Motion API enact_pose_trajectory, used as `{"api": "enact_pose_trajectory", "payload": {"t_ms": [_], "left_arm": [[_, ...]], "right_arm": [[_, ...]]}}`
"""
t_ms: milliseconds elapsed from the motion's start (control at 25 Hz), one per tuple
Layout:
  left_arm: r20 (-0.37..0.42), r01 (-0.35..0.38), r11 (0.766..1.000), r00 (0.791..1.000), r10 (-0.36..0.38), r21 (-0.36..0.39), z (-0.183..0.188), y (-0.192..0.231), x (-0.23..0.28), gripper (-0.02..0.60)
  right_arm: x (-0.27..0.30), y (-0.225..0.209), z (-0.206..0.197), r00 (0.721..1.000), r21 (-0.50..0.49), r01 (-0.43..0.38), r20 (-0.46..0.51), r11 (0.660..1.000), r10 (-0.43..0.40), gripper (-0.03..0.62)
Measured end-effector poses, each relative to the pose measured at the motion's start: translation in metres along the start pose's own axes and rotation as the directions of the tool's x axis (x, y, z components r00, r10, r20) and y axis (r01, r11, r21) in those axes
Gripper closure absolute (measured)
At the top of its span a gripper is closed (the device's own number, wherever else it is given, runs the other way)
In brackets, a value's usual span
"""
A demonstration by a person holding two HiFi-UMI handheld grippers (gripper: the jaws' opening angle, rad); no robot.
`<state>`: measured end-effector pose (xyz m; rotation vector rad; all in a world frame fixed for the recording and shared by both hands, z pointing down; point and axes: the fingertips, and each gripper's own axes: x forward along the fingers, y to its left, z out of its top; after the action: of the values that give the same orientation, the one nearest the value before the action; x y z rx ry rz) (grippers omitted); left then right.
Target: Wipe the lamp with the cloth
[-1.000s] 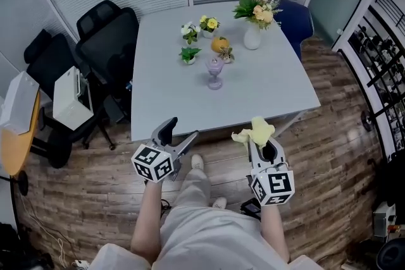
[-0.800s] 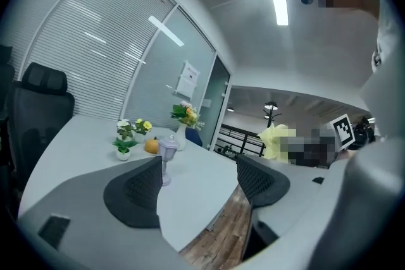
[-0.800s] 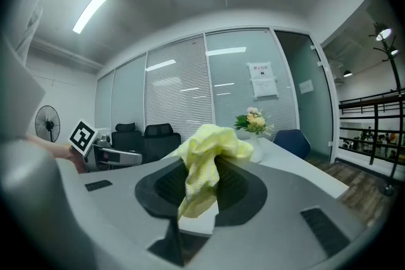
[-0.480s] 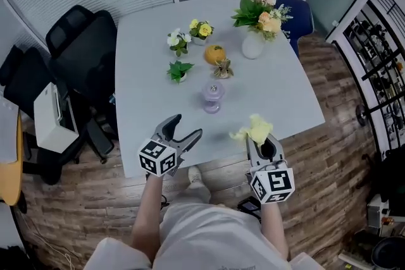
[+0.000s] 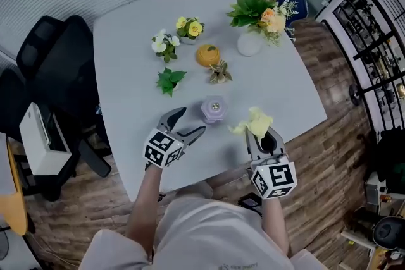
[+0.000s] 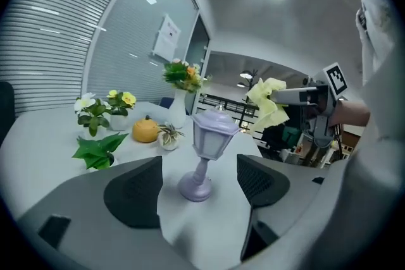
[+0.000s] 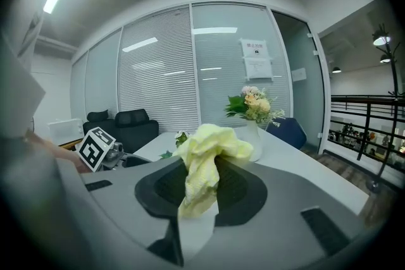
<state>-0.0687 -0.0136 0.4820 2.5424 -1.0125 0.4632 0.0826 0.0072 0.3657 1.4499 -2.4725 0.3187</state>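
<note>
A big pale grey table (image 5: 126, 60) fills this glass-walled office, with black chairs (image 5: 57, 66) at its left side and wood floor all round. A flower vase (image 5: 250, 41) and small potted plants (image 5: 166, 44) keep to the far half. The left gripper (image 5: 190, 121) hangs over the near edge with its jaws spread wide. The little lilac lamp (image 5: 214, 109) stands just ahead of the gap, untouched. To the lamp's right, the right gripper (image 5: 258, 135) is clamped on a crumpled yellow cloth (image 5: 256, 123). Bare tabletop lies left of the lamp.
</note>
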Motion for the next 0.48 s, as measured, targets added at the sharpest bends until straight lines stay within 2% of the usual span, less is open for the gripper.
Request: {"api": "enact_pose_trajectory", "payload": {"t_ms": [240,480], "left_arm": [[-0.042,0.077,0.997,0.996,-0.076,0.019,-0.013,0.020,0.017,0.239],[-0.089,0.146,0.987,0.986,-0.140,0.064,-0.022,0.022,0.022,0.239]], "right_arm": [[0.026,0.007,0.001,0.999,-0.020,0.011,-0.038,1.000,-0.012,0.496],[0.037,0.013,0.004,0.999,-0.011,0.000,-0.046,1.000,0.000,0.496]]}}
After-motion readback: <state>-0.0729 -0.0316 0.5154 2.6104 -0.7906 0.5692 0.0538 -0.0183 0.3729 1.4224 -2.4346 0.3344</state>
